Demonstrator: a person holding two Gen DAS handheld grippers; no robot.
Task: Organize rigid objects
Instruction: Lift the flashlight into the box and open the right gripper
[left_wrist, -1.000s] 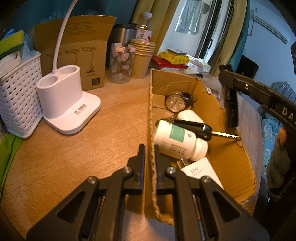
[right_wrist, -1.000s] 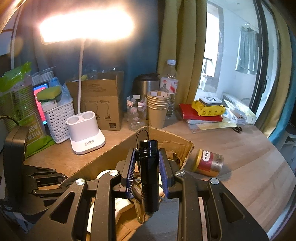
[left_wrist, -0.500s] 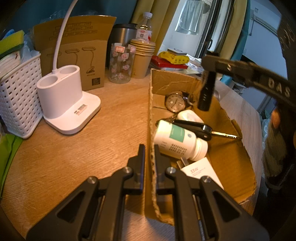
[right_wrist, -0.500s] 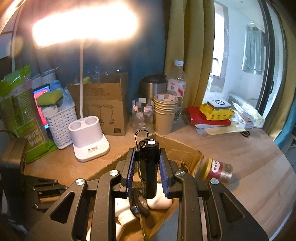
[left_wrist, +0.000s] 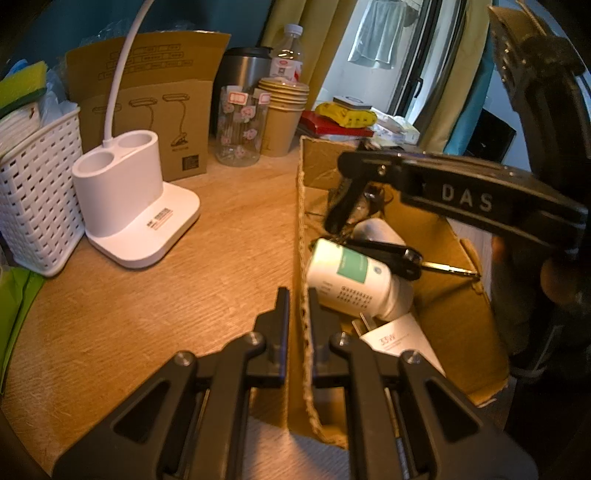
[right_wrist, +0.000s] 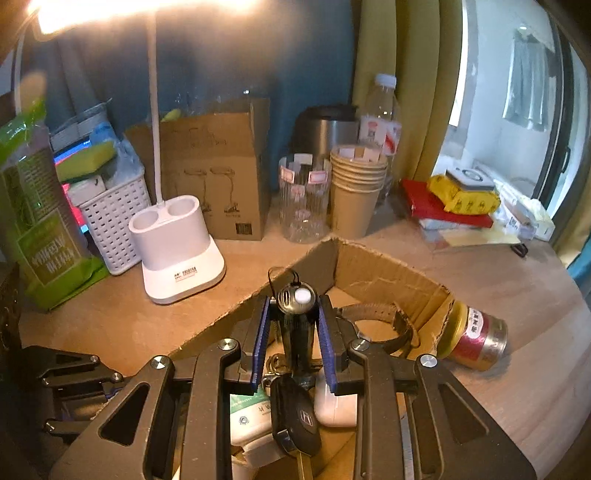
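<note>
An open cardboard box lies on the wooden table. My left gripper is shut on its near left wall. My right gripper is shut on a black flashlight, held tilted over the box's far end; in the left wrist view the flashlight hangs just above the contents. Inside lie a white bottle with a green label, a black car key, a white case, a watch and a white card. A red and gold tin lies outside, by the box's right corner.
A white lamp base, a white basket and a brown carton stand at the left and back. A glass, stacked paper cups, a bottle and red books line the rear.
My right gripper has carried the flashlight leftward and down, from beside the box's right wall to over its far end. The left gripper and box have stayed still.
</note>
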